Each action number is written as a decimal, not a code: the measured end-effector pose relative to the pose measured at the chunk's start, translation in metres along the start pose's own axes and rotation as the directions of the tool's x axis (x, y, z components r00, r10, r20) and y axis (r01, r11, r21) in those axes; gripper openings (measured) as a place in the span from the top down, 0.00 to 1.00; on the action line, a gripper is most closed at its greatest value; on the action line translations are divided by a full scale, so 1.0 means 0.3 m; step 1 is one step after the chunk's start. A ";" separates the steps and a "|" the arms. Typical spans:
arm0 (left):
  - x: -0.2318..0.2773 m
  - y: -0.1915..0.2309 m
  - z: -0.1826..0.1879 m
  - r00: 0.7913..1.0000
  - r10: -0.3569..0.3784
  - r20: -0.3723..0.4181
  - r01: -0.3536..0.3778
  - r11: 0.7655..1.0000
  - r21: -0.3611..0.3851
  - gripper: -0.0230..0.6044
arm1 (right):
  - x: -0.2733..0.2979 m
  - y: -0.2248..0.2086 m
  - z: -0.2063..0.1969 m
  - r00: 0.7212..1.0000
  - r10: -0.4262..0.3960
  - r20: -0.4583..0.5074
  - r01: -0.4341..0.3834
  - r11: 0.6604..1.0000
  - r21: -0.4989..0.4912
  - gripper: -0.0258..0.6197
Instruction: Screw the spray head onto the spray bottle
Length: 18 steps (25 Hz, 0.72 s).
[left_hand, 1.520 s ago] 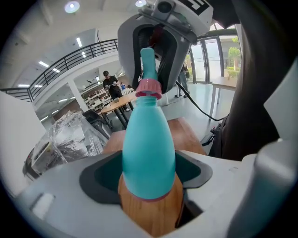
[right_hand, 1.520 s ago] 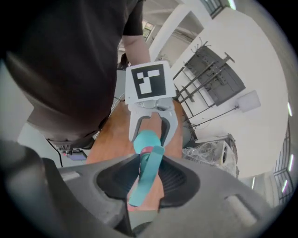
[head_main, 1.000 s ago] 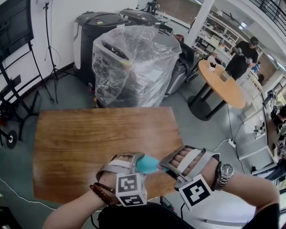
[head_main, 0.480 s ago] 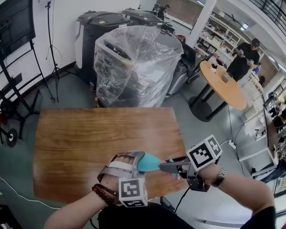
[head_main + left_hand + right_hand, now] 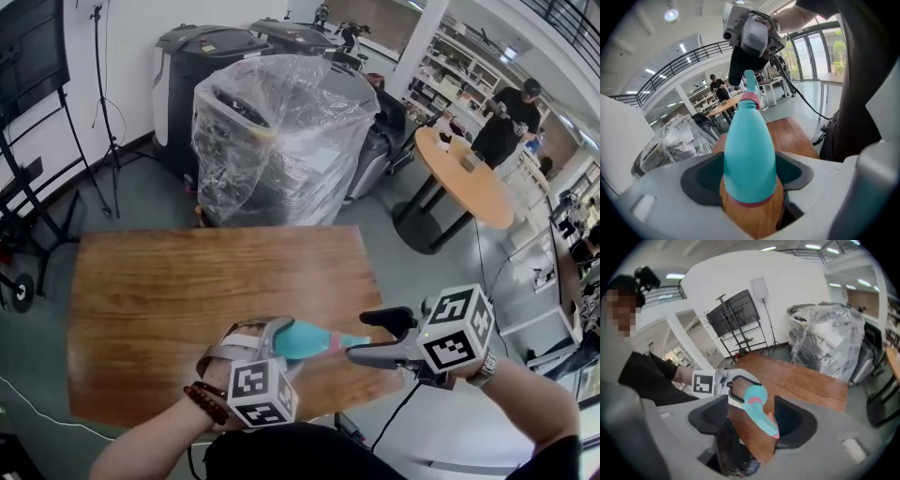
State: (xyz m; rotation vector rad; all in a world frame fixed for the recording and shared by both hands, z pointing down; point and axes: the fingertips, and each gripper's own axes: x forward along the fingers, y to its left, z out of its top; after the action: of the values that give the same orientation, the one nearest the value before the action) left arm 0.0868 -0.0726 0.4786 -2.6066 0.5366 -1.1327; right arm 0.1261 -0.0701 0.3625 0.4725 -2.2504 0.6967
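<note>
Spray bottle [image 5: 750,159]: light, slick plastic, I judge; left gripper [image 5: 286,342] fingers clamp its body, right gripper [image 5: 377,337] fingers just opened, loose round the spray head [image 5: 764,420].

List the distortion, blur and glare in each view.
Head view: wide-angle bowing of the table's edges, glare on the plastic-wrapped machine. Left gripper view: heavy fisheye, dark corners, a flaring ceiling lamp, the spray bottle sharp. Right gripper view: fisheye too, soft overall.

We see a turquoise spray bottle [image 5: 302,339] with a pink collar, and its spray head [image 5: 764,420] is turquoise, tipped pink. The table [image 5: 187,300] shows brown wood grain. The left gripper [image 5: 292,342] and right gripper [image 5: 361,339] are grey, with black-and-white squares on their cubes.
</note>
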 end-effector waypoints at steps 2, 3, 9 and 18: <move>-0.008 -0.003 0.010 0.998 -0.035 0.045 0.037 0.999 -0.040 0.38 | -0.008 0.002 -0.012 0.996 -0.076 -0.038 0.065 0.969 -0.238 0.52; -0.014 -0.006 0.017 0.996 -0.054 0.071 0.058 0.997 -0.060 0.38 | -0.006 0.011 -0.022 0.990 -0.122 -0.066 0.088 0.922 -0.378 0.52; -0.034 -0.036 0.063 0.979 -0.111 0.169 0.131 0.985 -0.110 0.38 | 0.053 0.090 -0.059 0.975 -0.203 -0.091 0.072 0.677 -0.732 0.68; 0.017 -0.143 0.057 0.956 -0.142 0.258 0.205 0.950 -0.236 0.38 | 0.097 0.072 -0.133 0.940 -0.264 -0.215 -0.010 0.612 -0.791 0.79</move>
State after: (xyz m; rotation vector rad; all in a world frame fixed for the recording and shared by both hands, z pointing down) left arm 0.1126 -0.0348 0.4861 -3.0170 0.4333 -0.8223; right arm 0.1168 -0.0325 0.4001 0.0599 -1.9353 -0.3252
